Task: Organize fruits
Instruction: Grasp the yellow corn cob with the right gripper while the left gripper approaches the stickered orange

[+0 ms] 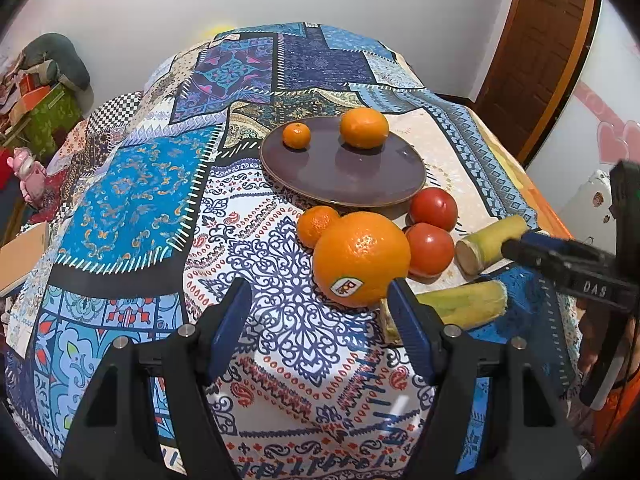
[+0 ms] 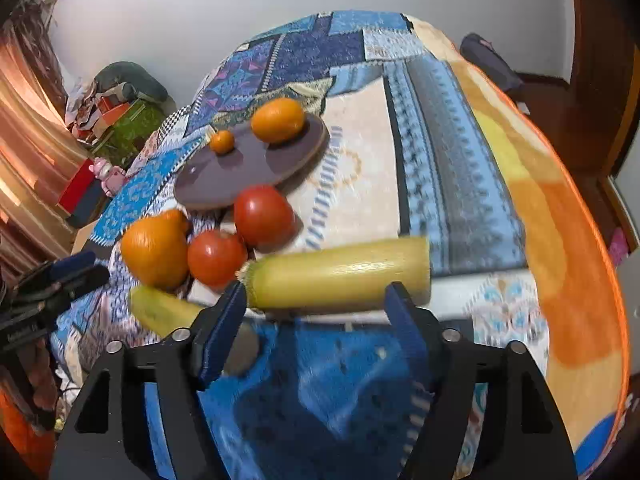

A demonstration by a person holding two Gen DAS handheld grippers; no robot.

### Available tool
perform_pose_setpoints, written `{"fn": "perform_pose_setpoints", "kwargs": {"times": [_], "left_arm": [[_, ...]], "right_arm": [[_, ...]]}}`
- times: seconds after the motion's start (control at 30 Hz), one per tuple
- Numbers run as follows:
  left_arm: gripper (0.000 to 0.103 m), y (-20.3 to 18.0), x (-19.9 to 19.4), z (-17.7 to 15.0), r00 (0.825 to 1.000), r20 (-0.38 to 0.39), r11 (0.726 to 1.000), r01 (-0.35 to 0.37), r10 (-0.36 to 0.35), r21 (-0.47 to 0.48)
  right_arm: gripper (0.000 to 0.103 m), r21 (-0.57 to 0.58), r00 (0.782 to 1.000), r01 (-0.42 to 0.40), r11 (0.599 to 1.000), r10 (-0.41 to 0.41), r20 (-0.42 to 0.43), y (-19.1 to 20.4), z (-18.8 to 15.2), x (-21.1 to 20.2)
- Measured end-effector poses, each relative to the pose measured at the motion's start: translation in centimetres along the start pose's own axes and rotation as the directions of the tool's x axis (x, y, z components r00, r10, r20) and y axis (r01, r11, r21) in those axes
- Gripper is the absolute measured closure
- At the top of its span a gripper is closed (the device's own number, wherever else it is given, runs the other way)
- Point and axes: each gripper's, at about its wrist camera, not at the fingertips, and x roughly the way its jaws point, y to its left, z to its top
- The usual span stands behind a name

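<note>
The right gripper [image 2: 316,300] had its jaws spread wide; a sugarcane piece [image 2: 340,276] lay crosswise just beyond them, two tomatoes [image 2: 264,216] farther left.

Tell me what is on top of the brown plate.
Two fruits sit on the brown plate: a small mandarin and a larger orange. The plate surface directly beneath them is hidden.

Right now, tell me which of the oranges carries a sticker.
The big orange just ahead of the left gripper, off the plate. It bears a Dole label low on its skin; the three other oranges show none.
</note>
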Motion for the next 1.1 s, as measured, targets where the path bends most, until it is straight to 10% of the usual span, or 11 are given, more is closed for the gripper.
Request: {"fn": "perform_pose_setpoints", "kwargs": {"times": [0.5,1.1], "left_arm": [[0.033,0.2,0.9,0.0,1.0,-0.007,1.0,0.023,-0.023,-0.012],[0.032,0.7,1.0,-0.1,1.0,0.0,0.999,0.019,-0.019,-0.026]], "right_arm": [[0.022,-0.059,0.992,0.123,0.991,-0.123,0.004,1.2,-0.2,0.8],[0.024,0.126,0.997,0.061,0.99,-0.055,-0.047,-1.1,2.2,4.1]]}}
